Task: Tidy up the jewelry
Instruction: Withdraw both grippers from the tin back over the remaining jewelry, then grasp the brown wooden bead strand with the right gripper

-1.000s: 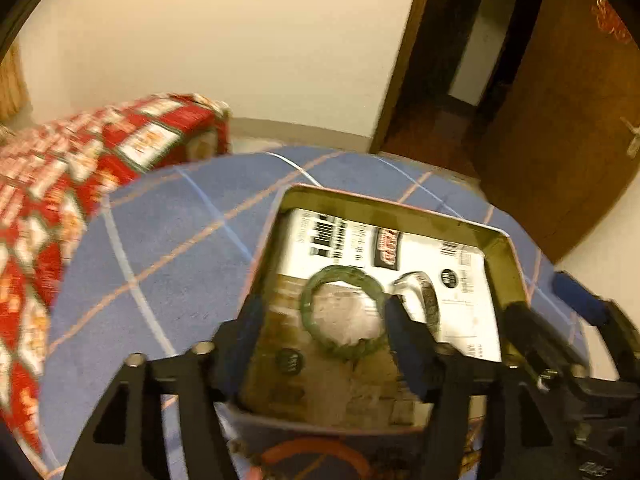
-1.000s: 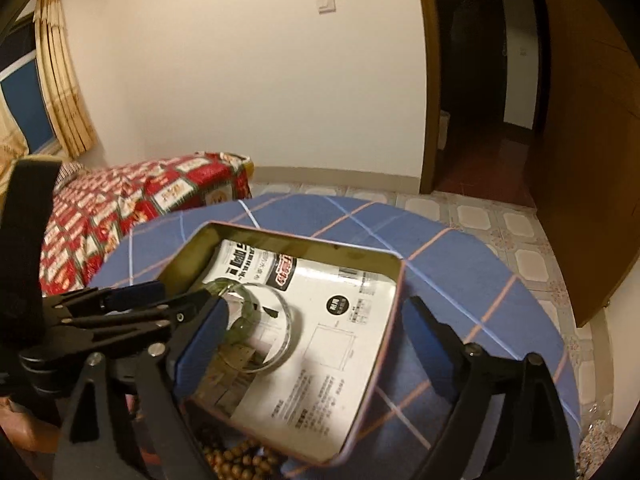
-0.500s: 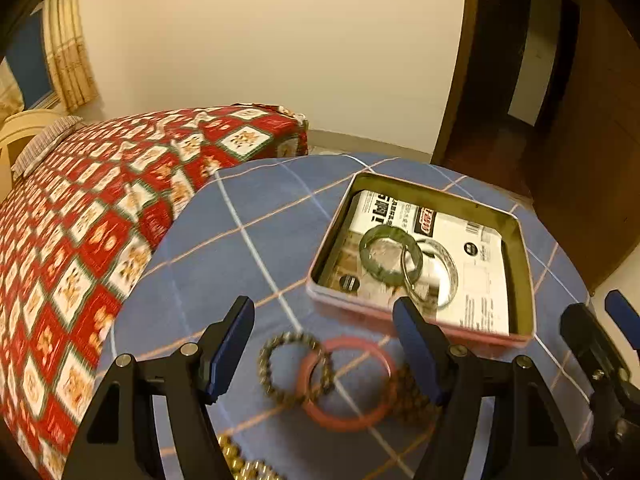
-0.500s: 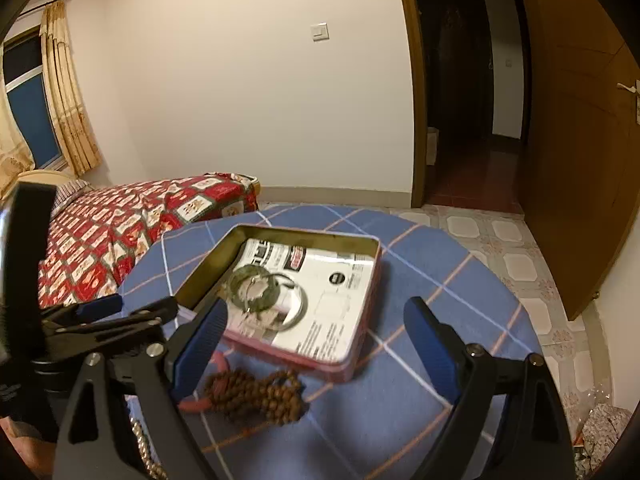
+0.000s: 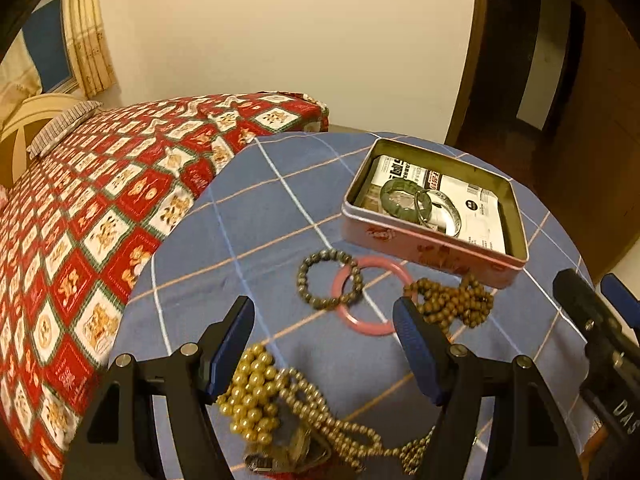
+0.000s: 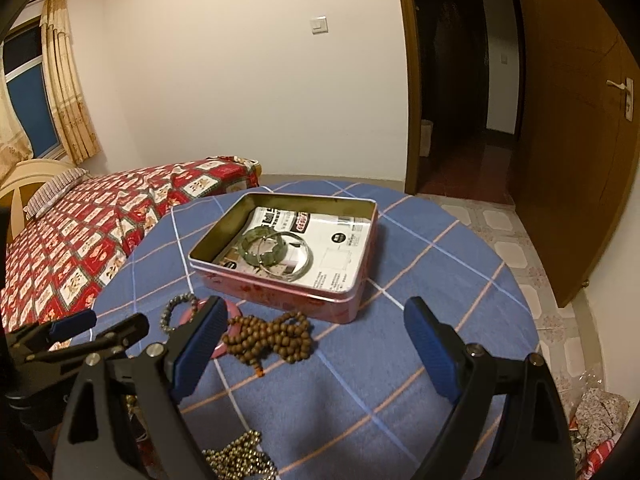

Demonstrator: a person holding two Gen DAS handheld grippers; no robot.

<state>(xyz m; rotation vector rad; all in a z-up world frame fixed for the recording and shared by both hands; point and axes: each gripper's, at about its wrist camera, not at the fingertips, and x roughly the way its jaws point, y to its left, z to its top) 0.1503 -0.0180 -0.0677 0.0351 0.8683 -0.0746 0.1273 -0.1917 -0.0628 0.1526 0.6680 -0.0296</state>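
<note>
A pink tin stands open on the blue checked tablecloth, holding a green bangle and a silver bangle on printed paper. In front of it lie a grey bead bracelet, a pink bangle, a brown bead string and a gold bead necklace. My left gripper hovers open above the pink bangle's near side, holding nothing. My right gripper is open and empty over the cloth, just right of the brown bead string, with the tin beyond it.
A bed with a red patterned cover sits close to the round table's left edge. Behind the table are a plain wall and an open doorway with a wooden door. Tiled floor lies to the right.
Both grippers have drawn back from over the tin toward the table's near side. The green bangle stays in the tin, and the loose bead strings have come into view.
</note>
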